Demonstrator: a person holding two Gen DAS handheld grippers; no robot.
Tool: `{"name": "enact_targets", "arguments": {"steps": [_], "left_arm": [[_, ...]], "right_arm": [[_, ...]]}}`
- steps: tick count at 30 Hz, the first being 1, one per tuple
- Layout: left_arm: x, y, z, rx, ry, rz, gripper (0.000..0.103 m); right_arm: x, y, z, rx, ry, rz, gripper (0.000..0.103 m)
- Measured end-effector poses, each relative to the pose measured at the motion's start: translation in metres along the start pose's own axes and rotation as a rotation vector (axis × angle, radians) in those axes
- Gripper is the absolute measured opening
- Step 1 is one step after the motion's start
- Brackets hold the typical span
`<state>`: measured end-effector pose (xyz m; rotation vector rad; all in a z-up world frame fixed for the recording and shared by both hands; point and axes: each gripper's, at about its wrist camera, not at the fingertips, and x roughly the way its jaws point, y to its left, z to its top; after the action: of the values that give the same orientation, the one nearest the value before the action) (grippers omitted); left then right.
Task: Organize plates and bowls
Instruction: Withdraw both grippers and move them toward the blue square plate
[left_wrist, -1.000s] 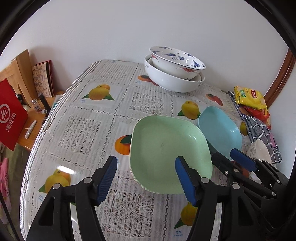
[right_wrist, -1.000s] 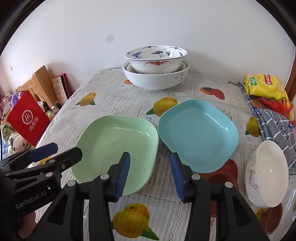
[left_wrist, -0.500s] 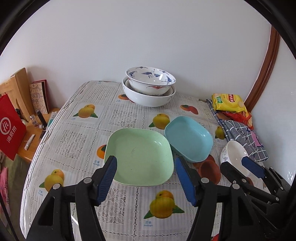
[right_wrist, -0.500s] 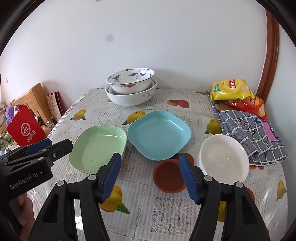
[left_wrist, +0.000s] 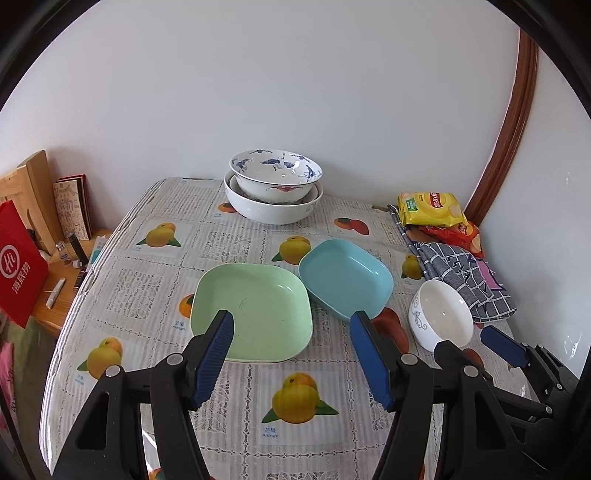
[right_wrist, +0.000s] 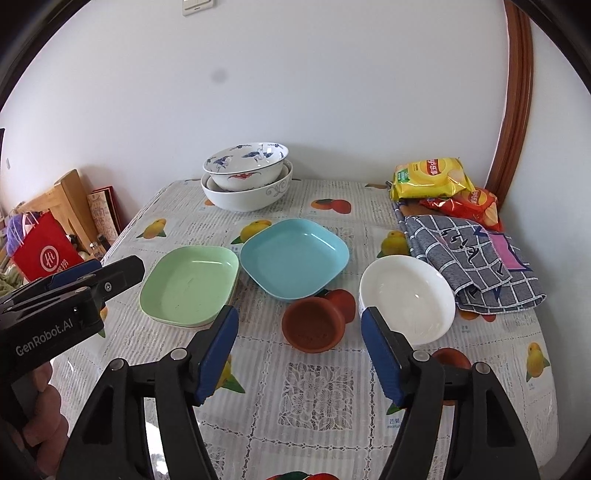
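A green square plate (left_wrist: 255, 314) (right_wrist: 190, 284) lies mid-table, touching a blue square plate (left_wrist: 345, 277) (right_wrist: 294, 256) to its right. A white bowl (left_wrist: 441, 319) (right_wrist: 406, 297) sits at the right. A small brown bowl (right_wrist: 313, 323) lies near the front. A blue-patterned bowl (left_wrist: 276, 175) (right_wrist: 246, 164) is nested in a large white bowl (left_wrist: 273, 206) (right_wrist: 247, 195) at the back. My left gripper (left_wrist: 295, 360) is open and empty, above the table's front. My right gripper (right_wrist: 300, 354) is open and empty, in front of the brown bowl.
Snack bags (right_wrist: 430, 179) and a checked cloth (right_wrist: 469, 258) lie along the table's right side. A red bag (left_wrist: 18, 273), books and small bottles sit on a low wooden stand to the left. The wall is behind the table.
Both grippers have pulled back and up from the plates. The right gripper has opened wider. The plates and bowls have not moved.
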<state>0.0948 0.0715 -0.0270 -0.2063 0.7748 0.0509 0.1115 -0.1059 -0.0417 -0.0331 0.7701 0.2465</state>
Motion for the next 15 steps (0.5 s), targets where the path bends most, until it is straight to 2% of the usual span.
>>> {"name": "enact_targets", "arguments": {"steps": [15], "left_arm": [[0.025,0.010,0.000,-0.018,0.071,-0.040,0.063]], "right_arm": [[0.016,0.004,0.004,-0.004,0.003,-0.014,0.068]]}}
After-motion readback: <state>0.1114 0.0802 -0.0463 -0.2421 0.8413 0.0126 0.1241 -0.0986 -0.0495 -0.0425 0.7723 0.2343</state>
